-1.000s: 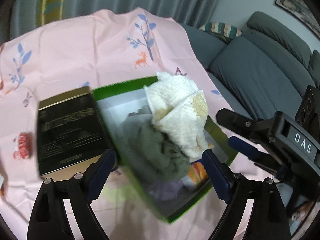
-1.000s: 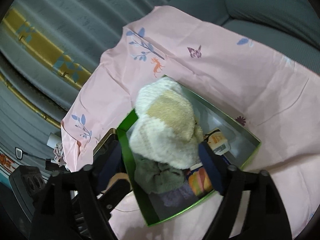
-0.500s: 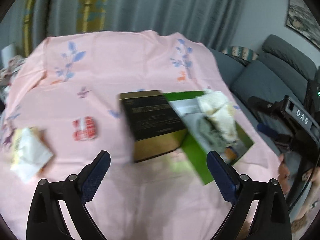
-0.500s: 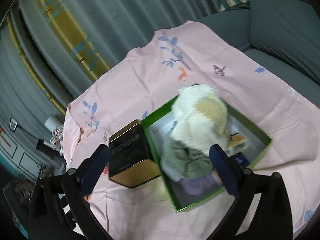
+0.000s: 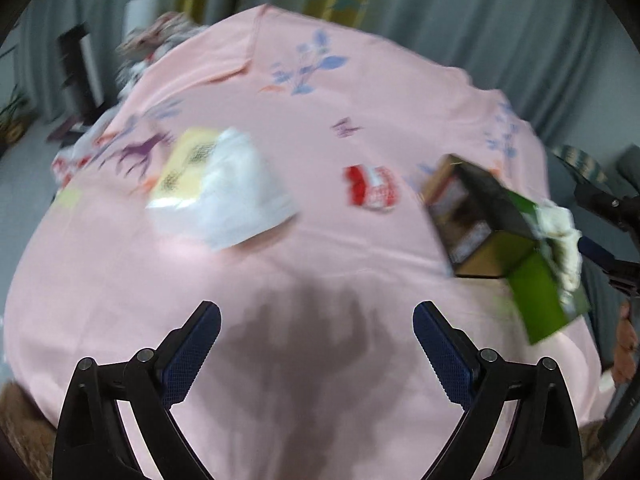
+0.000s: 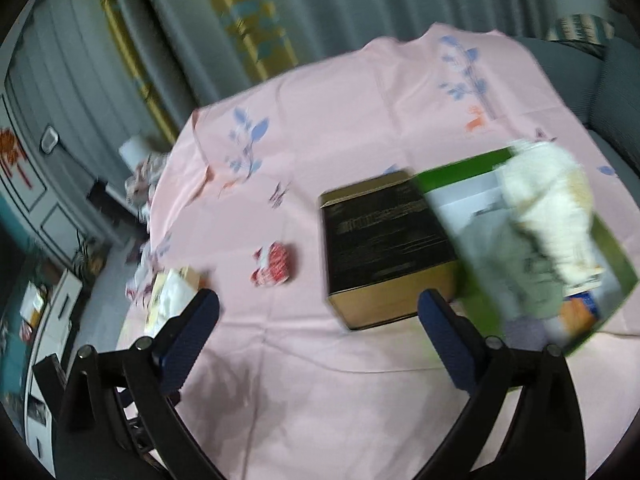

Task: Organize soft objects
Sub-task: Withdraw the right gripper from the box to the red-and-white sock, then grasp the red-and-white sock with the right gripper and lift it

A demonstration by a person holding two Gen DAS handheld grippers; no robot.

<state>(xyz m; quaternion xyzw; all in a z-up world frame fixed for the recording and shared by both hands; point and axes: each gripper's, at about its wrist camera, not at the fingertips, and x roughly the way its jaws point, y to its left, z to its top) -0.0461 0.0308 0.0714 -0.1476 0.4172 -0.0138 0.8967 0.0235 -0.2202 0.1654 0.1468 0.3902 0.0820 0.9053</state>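
Observation:
A green box on the pink tablecloth holds a cream knitted cloth on top of a grey-green cloth. The box also shows at the right edge of the left wrist view. A white and yellow soft packet and a small red and white soft item lie loose on the cloth; both also show in the right wrist view, the packet and the red item. My left gripper is open and empty above bare cloth. My right gripper is open and empty.
A black and gold box stands against the green box's left side. Grey curtains hang behind the table. A grey sofa is at the right. Clutter and cabinets lie beyond the table's left edge.
Both grippers have swung left and back from the green box. The loose packet and red item have come into view. Both views are motion-blurred.

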